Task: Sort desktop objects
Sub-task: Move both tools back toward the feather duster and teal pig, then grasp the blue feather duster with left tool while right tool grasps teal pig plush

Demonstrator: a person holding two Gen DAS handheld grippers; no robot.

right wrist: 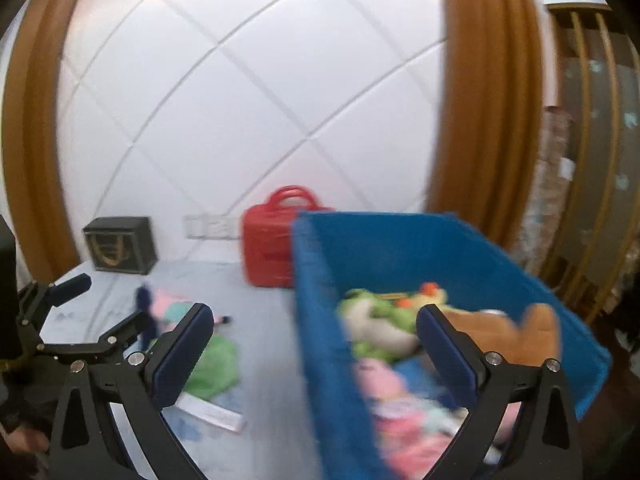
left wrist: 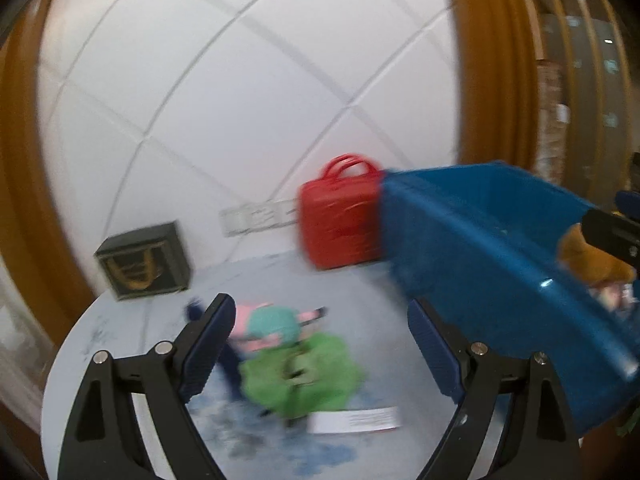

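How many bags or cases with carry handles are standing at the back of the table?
2. A red case stands against the wall, right beside the blue bin. A dark box-like bag with gold handles stands farther left. More could be hidden behind the bin.

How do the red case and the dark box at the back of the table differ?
The red case has a looped top handle and is bright red; the dark box is lower, olive-black, with a gold design on its front. The case stands beside the blue bin; the box stands apart. Both stand upright near the wall.
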